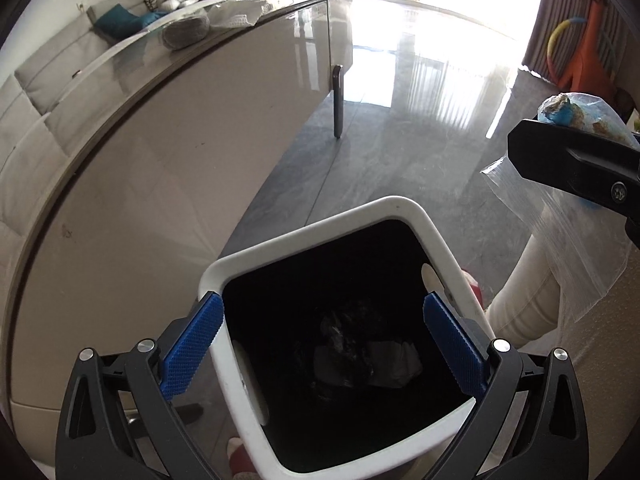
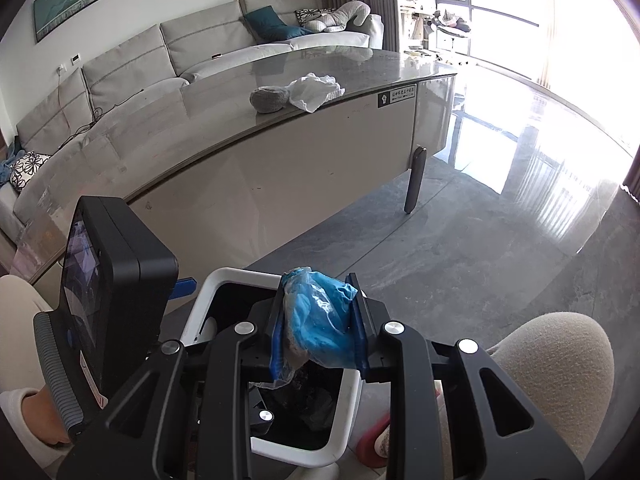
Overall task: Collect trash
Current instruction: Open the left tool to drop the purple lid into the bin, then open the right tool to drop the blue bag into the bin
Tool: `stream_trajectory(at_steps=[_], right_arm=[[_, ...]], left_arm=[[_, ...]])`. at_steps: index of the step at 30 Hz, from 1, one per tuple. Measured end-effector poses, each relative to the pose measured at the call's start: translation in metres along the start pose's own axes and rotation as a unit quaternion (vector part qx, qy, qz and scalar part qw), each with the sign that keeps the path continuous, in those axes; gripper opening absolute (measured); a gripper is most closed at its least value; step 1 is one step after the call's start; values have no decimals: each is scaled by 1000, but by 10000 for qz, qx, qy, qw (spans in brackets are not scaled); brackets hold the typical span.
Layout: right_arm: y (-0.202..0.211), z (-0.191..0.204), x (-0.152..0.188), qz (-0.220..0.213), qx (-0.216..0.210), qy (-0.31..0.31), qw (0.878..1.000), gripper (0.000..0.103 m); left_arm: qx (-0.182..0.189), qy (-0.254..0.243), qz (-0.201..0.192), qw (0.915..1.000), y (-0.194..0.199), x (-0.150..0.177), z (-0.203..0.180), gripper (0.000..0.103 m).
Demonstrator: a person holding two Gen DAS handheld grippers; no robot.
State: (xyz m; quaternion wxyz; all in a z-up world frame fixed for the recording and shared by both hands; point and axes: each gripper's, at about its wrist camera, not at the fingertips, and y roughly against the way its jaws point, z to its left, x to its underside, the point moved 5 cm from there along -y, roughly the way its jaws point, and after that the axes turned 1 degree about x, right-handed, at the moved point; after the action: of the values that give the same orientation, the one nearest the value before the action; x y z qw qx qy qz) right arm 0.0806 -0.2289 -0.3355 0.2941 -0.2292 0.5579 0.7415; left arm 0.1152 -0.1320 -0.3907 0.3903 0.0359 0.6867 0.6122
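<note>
My left gripper hangs open over a white trash bin, and nothing sits between its blue pads. Dark crumpled trash lies at the bottom of the bin's black inside. My right gripper is shut on a clear plastic bag with blue stuff inside, held just above the bin rim. The same bag hangs at the right edge of the left wrist view. A grey ball and a white crumpled wrapper lie on the low table.
The long low table stands right behind the bin, with a grey sofa beyond it. The person's knee and a red slipper are close to the bin on the right. Glossy floor stretches toward the windows.
</note>
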Motion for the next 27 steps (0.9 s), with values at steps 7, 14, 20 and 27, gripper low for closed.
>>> stream_trajectory(at_steps=[7,14,20,27], right_arm=[[-3,7,0,-11,-71,31,10000,28],[-18,22,-6,-126,-225,15,9997,28],[-41,36,1,-87,-322,-91,9994,28],[-75,53,25,268,-230,-120,9993,29]], left_arm=[[-128,128,-155,9997,12,-5,15,99],[-539,396,-383,9970,31,-4,55,99],[-910,674,-503,9923,42,-2,85,98],[-861,993,-596,9895,47,0,105,98]])
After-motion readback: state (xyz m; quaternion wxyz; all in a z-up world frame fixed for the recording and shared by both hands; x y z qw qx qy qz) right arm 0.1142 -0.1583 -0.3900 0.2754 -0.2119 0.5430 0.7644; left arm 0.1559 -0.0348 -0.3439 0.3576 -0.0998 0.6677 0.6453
